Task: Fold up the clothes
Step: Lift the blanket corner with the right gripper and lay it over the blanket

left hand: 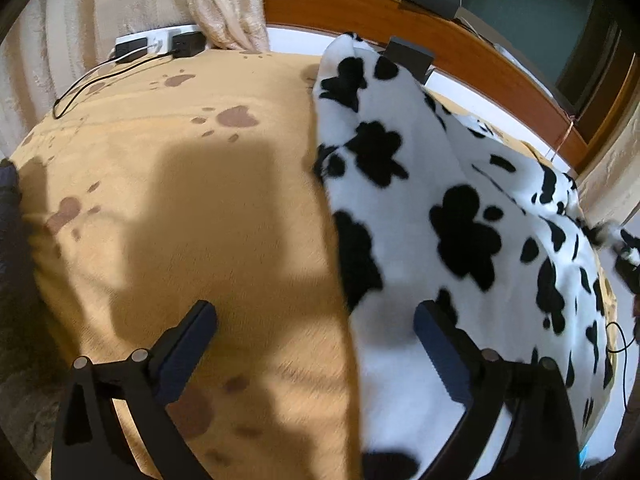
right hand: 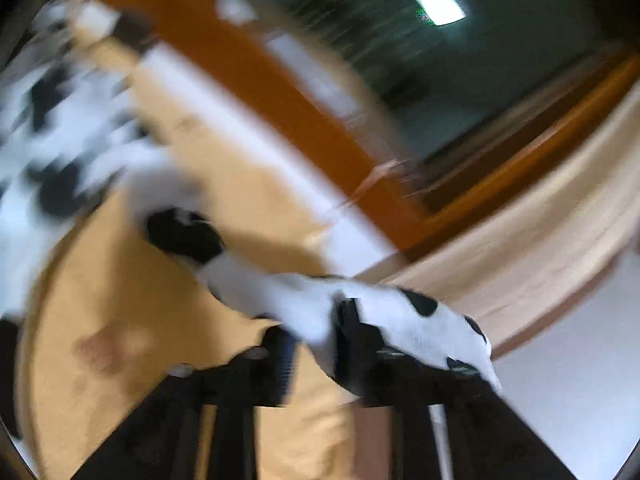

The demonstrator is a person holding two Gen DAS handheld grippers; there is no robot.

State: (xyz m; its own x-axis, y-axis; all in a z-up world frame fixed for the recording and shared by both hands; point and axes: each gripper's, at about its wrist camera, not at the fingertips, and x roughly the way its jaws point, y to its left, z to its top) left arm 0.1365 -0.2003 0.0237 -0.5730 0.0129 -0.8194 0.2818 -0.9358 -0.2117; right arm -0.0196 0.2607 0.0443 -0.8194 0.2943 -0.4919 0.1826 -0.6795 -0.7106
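Bed cover: tan blanket [left hand: 168, 216] with brown paw prints fills the left and centre of the left wrist view and shows again, blurred, across the lower left of the right wrist view.
Garment: white fleece piece with black cow patches [left hand: 452, 216] lies on the tan blanket in the right half of the left wrist view, one narrow end reaching to the upper centre; in the right wrist view a stretched strip of it [right hand: 280, 288] runs from the left edge down to the lower centre.
Headboard: orange-brown wooden board [left hand: 400, 24] curves along the top right of the left wrist view.
Cream fabric: pale ribbed cloth [left hand: 224, 4] hangs at the upper left.
Left tongs: left tongs [left hand: 316, 336] sit at the bottom of the frame with the two fingers spread wide apart, released, one finger [left hand: 188, 352] over the blanket and the other over the garment's edge; nothing lies between them.
Right tongs: right tongs [right hand: 316, 340] are clenched on a fold of the garment at the lower centre, the cloth draping over the right-hand finger; the frame is heavily blurred.
Power strip: white strip with black plugs [left hand: 160, 44] rests at the blanket's upper left edge, a black cable trailing from it.
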